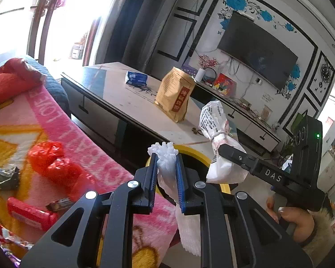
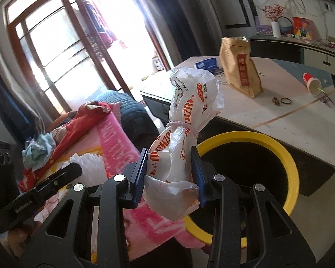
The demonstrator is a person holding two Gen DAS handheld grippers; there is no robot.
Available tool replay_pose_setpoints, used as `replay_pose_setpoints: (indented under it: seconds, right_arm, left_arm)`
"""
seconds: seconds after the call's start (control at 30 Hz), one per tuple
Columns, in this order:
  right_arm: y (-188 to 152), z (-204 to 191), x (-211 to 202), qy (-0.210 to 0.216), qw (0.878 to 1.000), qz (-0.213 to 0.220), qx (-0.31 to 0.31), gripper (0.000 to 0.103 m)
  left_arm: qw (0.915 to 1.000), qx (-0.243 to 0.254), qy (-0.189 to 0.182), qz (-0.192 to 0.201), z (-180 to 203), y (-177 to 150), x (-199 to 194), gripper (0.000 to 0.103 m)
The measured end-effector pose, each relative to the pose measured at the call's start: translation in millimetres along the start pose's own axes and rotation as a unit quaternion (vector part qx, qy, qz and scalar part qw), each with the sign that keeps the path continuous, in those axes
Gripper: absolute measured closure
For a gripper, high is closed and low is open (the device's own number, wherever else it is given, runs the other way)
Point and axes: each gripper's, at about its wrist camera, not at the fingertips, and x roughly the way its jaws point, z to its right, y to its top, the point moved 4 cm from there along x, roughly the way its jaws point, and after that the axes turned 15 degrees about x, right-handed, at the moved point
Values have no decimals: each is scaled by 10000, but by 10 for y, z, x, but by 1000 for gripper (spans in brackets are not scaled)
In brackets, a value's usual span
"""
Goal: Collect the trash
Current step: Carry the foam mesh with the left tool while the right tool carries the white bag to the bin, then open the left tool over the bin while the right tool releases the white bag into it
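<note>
1. White foam netting is clamped in the left gripper; a tied plastic bag in the right gripper.
2. Both should be released only once centred over the yellow-rimmed bin just ahead (rim misses risked).

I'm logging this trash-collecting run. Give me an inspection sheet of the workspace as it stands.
Surface: pink blanket and pale coffee table.
Job's things: yellow-rimmed bin; white foam netting; tied plastic bag.
Clutter: red bag, red packet, brown pouch, tipped cup.
Grippers: left gripper shut on the netting; right gripper shut on the bag.
Cables: tangle under the television.
Surroundings: bright glass doors.
</note>
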Motion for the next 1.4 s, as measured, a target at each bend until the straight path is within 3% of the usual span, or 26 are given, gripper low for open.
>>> replay_pose_setpoints:
  seconds: [0.83,1.4]
  right_arm:
    - [144,879,177,-780,9939,-111,772,73]
    - [62,1119,340,-966,9903,-388,922,72]
  left_arm:
    - [9991,402,-19,-158,458,-5,845,87]
    - [9978,468,131,-455,469,-50,1302,87]
